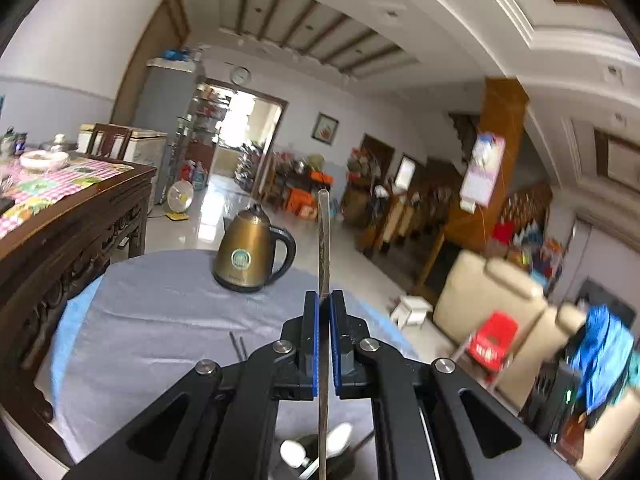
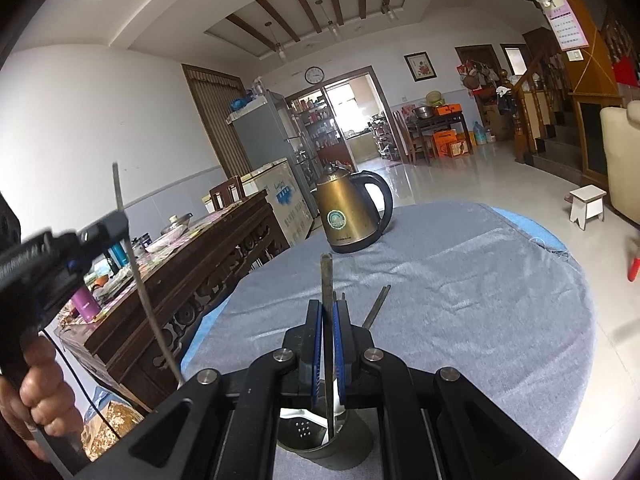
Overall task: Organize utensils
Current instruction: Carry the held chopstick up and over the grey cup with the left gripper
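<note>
My left gripper [image 1: 324,300] is shut on a long metal chopstick [image 1: 323,236] held upright above the grey-clothed round table [image 1: 160,320]; it also shows at the left of the right wrist view [image 2: 120,220]. My right gripper [image 2: 329,308] is shut on another metal chopstick [image 2: 326,280], whose lower end reaches into a dark utensil cup [image 2: 332,448] holding white utensils. The same cup [image 1: 320,456] shows under the left gripper. A pair of dark chopsticks [image 2: 377,306] lies on the cloth just right of my right gripper; it also shows in the left wrist view [image 1: 238,344].
A bronze electric kettle [image 2: 348,216] stands at the table's far side, also seen in the left wrist view [image 1: 250,254]. A carved wooden sideboard [image 2: 192,264] with dishes runs along the left. A small white stool [image 2: 586,204] and a cream sofa [image 1: 492,312] stand on the floor to the right.
</note>
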Action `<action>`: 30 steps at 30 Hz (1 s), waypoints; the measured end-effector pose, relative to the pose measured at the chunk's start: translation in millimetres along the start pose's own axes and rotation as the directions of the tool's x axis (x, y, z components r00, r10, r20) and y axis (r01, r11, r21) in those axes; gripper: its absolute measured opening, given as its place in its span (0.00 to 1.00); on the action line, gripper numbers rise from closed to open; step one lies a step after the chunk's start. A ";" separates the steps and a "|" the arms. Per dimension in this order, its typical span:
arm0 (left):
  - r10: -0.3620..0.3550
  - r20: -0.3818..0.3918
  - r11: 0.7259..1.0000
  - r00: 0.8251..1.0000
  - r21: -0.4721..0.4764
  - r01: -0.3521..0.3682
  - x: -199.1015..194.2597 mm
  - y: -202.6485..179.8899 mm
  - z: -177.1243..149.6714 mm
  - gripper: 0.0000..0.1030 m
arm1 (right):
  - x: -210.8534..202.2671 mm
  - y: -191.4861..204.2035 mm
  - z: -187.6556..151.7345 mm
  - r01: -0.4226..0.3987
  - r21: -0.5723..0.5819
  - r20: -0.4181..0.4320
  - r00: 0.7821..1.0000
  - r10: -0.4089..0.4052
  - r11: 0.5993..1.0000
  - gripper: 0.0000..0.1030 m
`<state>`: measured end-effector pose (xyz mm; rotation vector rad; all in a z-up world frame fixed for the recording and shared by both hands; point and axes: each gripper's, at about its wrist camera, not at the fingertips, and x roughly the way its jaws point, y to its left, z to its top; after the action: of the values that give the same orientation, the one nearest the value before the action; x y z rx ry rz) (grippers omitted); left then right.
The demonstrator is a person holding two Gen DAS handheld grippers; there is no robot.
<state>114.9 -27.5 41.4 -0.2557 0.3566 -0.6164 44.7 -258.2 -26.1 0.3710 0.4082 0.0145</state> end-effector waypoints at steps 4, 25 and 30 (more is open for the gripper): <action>0.041 0.052 0.998 0.998 -0.049 -0.038 15.8 4.5 -16.4 0.05 | 1.4 -1.4 -1.8 -0.003 0.008 -0.008 1.000 0.003 1.000 0.06; 0.130 -0.057 0.991 0.990 0.041 -0.127 9.3 0.0 -91.7 0.29 | 6.0 -13.1 -6.2 -0.038 0.042 -0.072 0.997 0.041 0.998 0.13; 0.171 -0.066 0.985 0.983 0.025 -0.170 -11.8 13.4 -98.3 0.53 | 4.2 -36.0 -4.0 -0.001 0.105 -0.066 0.998 0.008 0.994 0.13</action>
<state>73.7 -22.3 -49.5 -0.1836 0.4327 -0.4603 44.8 -290.0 -44.0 0.4761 0.4754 0.0099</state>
